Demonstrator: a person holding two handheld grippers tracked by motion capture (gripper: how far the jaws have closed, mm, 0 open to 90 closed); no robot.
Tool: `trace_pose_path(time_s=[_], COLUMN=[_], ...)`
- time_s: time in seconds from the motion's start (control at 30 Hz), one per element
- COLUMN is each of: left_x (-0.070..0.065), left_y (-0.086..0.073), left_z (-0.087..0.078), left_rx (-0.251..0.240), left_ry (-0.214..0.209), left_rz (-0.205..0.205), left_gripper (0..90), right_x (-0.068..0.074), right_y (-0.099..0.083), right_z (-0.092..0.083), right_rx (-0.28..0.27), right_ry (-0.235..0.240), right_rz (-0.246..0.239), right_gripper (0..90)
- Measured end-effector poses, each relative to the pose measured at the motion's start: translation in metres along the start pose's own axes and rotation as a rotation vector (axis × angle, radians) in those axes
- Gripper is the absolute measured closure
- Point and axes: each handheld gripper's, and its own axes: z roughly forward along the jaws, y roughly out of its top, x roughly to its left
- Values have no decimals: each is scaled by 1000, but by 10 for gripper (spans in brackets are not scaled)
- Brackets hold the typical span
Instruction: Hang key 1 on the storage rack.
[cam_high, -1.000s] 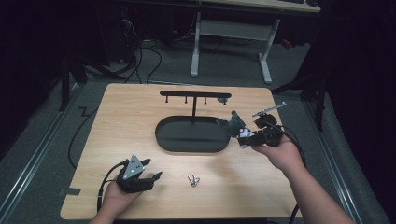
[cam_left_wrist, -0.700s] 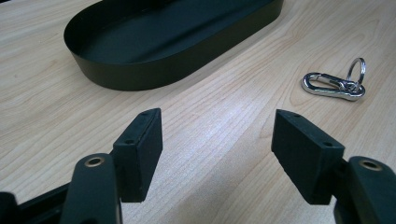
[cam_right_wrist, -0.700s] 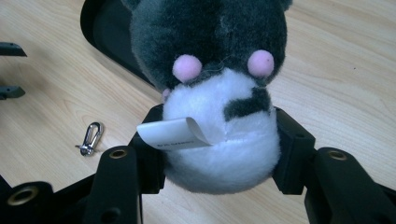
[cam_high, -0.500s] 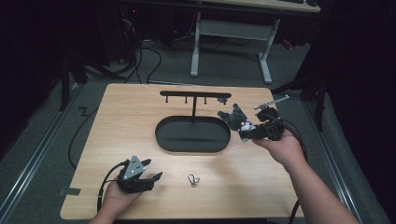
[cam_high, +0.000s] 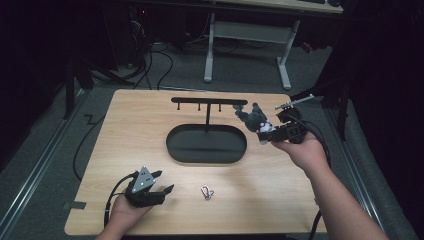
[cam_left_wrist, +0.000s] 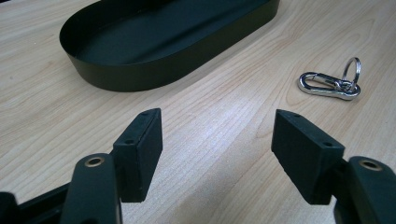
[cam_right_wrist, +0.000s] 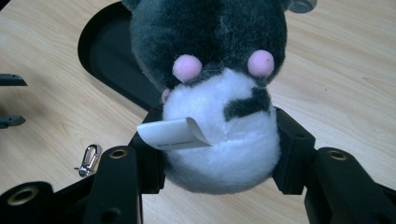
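The right hand-held gripper (cam_right_wrist: 219, 144) pinches a small grey-and-white plush toy with pink cheeks and a white paper tag (cam_right_wrist: 217, 93) by its white lower half, holding it in the air near the right end of the black metal hook rack (cam_high: 209, 101) that rises from the shallow oval black tray (cam_high: 206, 145). The step in hand looks like carrying the toy to the rack to hang it. The next move likely calls for lining up whatever loop the toy has with a peg; the loop is hard to make out here.

The tray appears empty. A silver snap-hook keyring (cam_left_wrist: 330, 83) lies on the light wooden counter (cam_high: 125, 130) near the tray. The left hand-held gripper (cam_left_wrist: 217, 140) rests on the counter with jaws spread, gripping nothing.
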Motion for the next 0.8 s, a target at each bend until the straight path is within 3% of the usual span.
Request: trace_pose_path(time_s=[0.43, 0.8], left_x=[0, 0], left_y=[0, 0], left_z=[0, 0], left_rx=[2, 2], left_ry=[-5, -6], left_rz=[5, 8], left_gripper=[345, 345], right_x=[4, -1], right_y=[11, 17], right_z=[1, 2], right_rx=[-13, -31], right_ry=[-9, -21], right_rz=[-6, 14], right_gripper=[477, 477])
